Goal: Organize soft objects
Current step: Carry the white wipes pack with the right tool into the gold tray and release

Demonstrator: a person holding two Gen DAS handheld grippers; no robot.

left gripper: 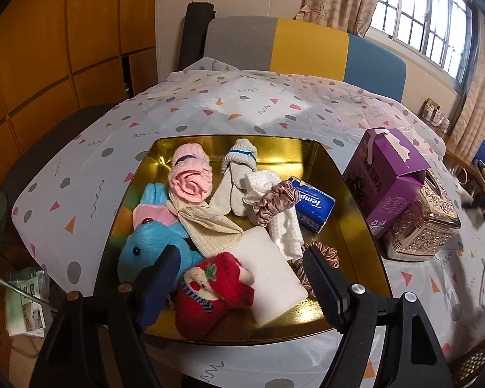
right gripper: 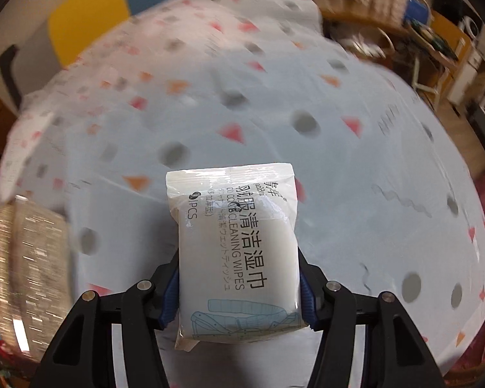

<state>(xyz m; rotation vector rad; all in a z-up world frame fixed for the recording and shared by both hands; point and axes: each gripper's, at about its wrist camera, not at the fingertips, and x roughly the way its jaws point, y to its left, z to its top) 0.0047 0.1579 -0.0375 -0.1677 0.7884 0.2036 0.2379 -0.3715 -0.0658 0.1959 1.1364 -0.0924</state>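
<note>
In the left wrist view a gold tray [left gripper: 355,200] holds several soft things: a blue plush toy [left gripper: 152,245], a red sock [left gripper: 210,294], a pink rolled sock [left gripper: 190,177], a white sock [left gripper: 232,174], a white pack [left gripper: 268,278], scrunchies [left gripper: 274,203] and a blue tissue pack [left gripper: 313,207]. My left gripper [left gripper: 239,278] is open and empty above the tray's near side. In the right wrist view my right gripper [right gripper: 239,287] is shut on a white pack of cleaning wipes [right gripper: 239,245], held above the patterned tablecloth [right gripper: 355,194].
A purple carton [left gripper: 384,181] and an ornate metallic box [left gripper: 426,226] stand to the right of the tray. The box also shows blurred in the right wrist view [right gripper: 26,258]. A colour-block chair [left gripper: 291,45] stands behind the table.
</note>
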